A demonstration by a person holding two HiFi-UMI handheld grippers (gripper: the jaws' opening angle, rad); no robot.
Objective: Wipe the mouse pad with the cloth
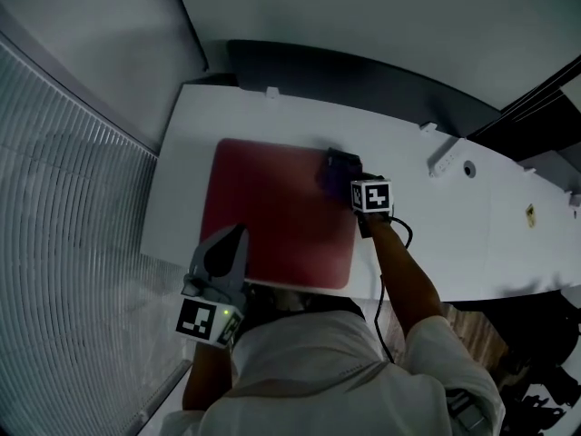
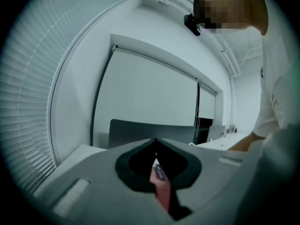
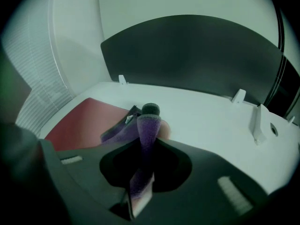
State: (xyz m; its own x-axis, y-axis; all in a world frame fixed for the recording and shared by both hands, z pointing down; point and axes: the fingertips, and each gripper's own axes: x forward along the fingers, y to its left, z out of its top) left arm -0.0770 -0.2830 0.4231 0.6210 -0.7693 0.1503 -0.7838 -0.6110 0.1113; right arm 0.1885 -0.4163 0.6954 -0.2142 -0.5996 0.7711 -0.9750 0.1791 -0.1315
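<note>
A dark red mouse pad (image 1: 272, 212) lies on the white desk (image 1: 427, 234). My right gripper (image 1: 343, 169) is over the pad's far right corner, shut on a purple cloth (image 1: 327, 174) that rests on the pad there. In the right gripper view the cloth (image 3: 143, 135) runs up between the closed jaws and folds onto the pad (image 3: 79, 123). My left gripper (image 1: 234, 240) hovers at the pad's near left edge, shut with nothing seen in it. In the left gripper view a sliver of the pad (image 2: 162, 193) shows below its closed tips (image 2: 155, 140).
A dark panel (image 1: 363, 71) runs along the desk's back edge. A white bracket (image 1: 445, 160) and a cable hole (image 1: 469, 167) lie to the right of the pad. Window blinds (image 1: 64, 207) fill the left side. A black cable (image 1: 399, 234) trails from the right gripper.
</note>
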